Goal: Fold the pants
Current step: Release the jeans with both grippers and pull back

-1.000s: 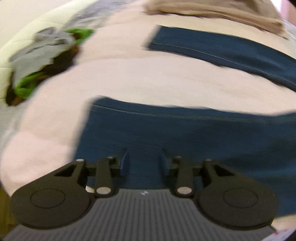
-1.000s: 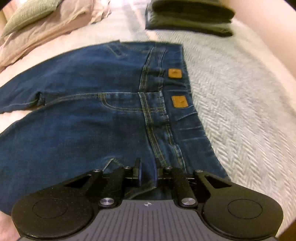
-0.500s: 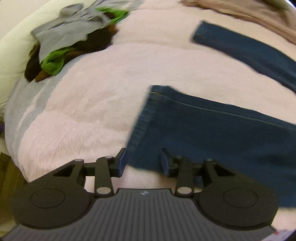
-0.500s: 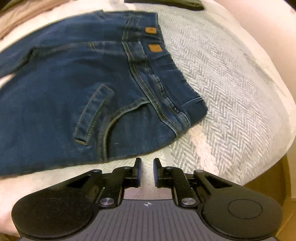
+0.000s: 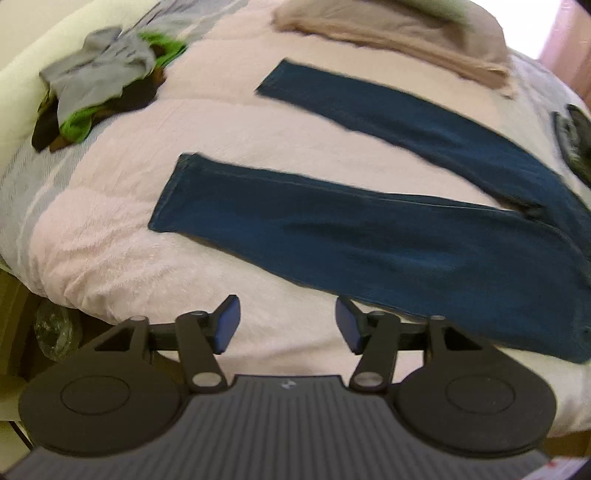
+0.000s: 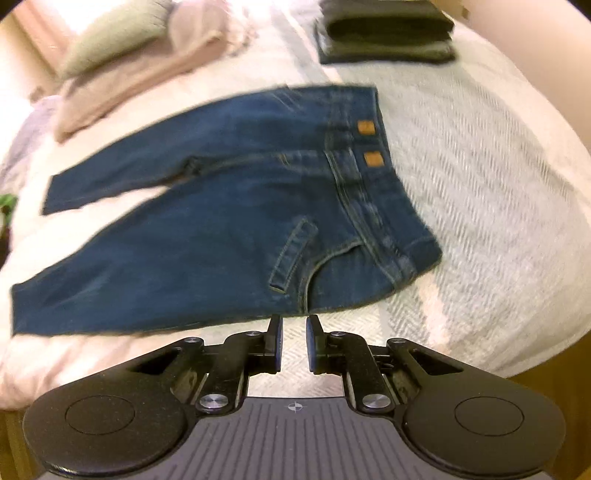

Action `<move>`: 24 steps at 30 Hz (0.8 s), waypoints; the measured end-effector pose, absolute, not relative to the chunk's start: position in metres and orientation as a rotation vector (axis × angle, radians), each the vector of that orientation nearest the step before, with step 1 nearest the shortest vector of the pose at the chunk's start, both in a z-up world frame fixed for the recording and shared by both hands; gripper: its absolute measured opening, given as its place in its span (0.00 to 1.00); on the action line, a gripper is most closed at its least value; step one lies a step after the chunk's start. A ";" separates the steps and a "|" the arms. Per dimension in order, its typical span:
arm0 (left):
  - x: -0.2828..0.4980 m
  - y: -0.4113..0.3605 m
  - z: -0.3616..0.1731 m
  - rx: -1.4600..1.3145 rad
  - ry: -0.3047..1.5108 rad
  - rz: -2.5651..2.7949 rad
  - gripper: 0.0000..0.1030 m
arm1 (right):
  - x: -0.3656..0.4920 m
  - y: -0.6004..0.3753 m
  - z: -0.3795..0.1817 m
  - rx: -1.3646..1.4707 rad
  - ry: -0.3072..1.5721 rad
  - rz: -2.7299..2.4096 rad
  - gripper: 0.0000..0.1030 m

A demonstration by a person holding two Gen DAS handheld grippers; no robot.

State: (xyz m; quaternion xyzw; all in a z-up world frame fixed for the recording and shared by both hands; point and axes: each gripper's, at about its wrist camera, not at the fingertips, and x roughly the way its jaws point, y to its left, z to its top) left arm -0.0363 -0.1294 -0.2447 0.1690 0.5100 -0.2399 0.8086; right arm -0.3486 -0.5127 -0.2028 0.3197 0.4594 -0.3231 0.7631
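Two tools hover above flat blue denim pants on the bed: left tool opening, empty; right tool nearly closed, empty.

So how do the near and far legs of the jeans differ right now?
In the left wrist view, the near leg looks broader, with its hem toward the bed's edge; the far leg looks narrower, its hem close to the beige pillow. The near leg lies close to the left gripper, whose jaws are opening with nothing between them; the far leg lies well beyond. Both lie flat, unfolded, splayed apart.
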 end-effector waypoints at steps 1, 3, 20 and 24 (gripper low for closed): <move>-0.050 -0.132 -0.233 0.355 1.081 -0.528 0.57 | -0.354 -0.511 -0.191 0.687 0.991 -0.679 0.08; -0.078 -0.137 -0.211 0.343 1.068 -0.565 0.61 | -0.364 -0.509 -0.171 0.675 0.982 -0.630 0.09; -0.209 -0.146 -0.131 0.446 1.015 -0.622 0.66 | -0.421 -0.476 -0.089 0.563 0.935 -0.496 0.58; -0.221 -0.141 -0.121 0.449 1.010 -0.623 0.67 | -0.424 -0.468 -0.085 0.565 0.946 -0.466 0.58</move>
